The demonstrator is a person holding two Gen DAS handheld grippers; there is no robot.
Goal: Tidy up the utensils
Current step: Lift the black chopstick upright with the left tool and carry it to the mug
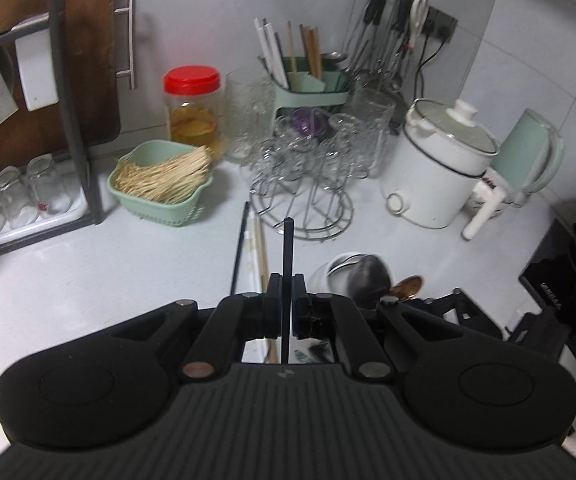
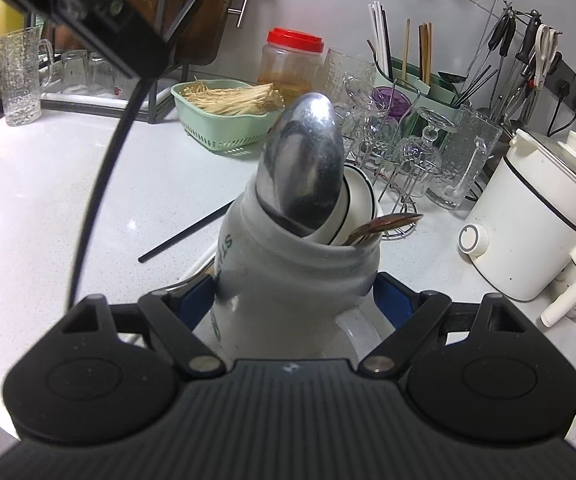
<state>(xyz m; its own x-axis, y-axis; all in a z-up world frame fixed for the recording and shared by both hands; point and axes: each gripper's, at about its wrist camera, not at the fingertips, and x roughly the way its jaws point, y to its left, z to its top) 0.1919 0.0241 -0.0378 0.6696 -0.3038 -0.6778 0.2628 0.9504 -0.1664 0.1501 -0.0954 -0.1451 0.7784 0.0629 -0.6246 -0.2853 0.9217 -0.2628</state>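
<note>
Left tool point(image 1: 286, 280) clamps black chopstick point(image 1: 287, 248); open counter point(image 1: 88, 272) leftward.

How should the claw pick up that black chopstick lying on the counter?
Grip the black chopstick near its bare middle, coming straight down from above with the fingers across its thin width. It lies flat on the counter, so there is nothing to get under, and its far end hides behind the mug.
</note>
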